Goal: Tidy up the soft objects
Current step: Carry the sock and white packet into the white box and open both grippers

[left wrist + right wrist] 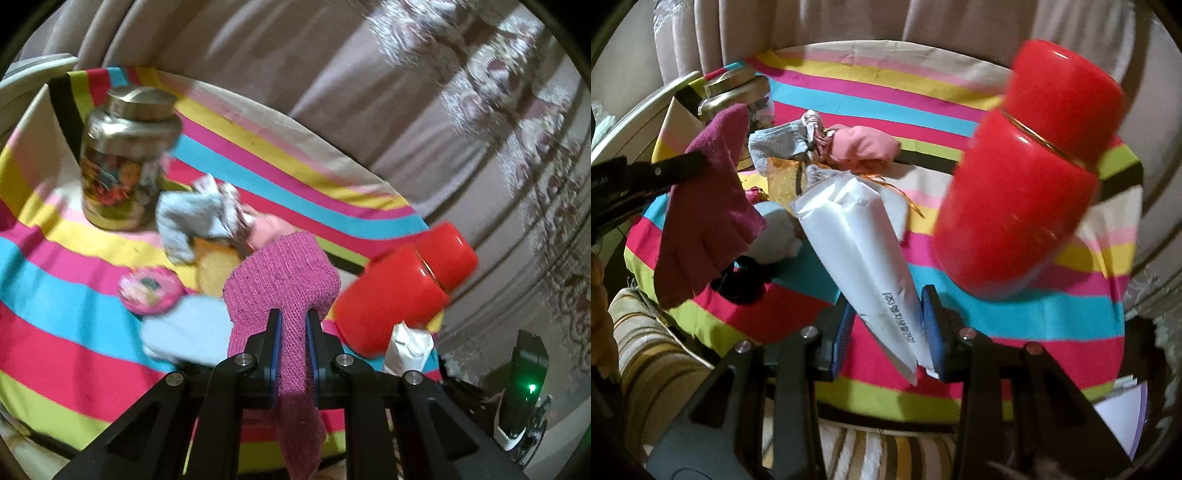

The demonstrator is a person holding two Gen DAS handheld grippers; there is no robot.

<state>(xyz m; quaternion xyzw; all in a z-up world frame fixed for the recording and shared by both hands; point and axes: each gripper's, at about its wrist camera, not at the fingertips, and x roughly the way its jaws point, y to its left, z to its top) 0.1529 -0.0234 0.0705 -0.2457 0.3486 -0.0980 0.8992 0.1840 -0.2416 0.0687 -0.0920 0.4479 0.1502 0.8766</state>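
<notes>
My left gripper (293, 321) is shut on a pink knitted glove (282, 277), which hangs above the striped cloth (55, 295). From the right wrist view, that left gripper (701, 162) reaches in from the left with the glove (709, 206) drooping from it. My right gripper (886, 317) is shut on a white soft packet (857, 251), held slanted above the cloth (1034, 317). The packet's tip (406, 350) also shows in the left wrist view. A grey-blue sock (779, 144) and a pink cloth bundle (864, 147) lie together mid-table, beyond both grippers.
A red canister (1027, 184) stands at the right, close to the packet. A metal tin (122, 158) stands at the back left. A round pink item (151, 290), a pale blue cloth (184, 332) and a black item (742, 280) lie near the front. Curtains hang behind.
</notes>
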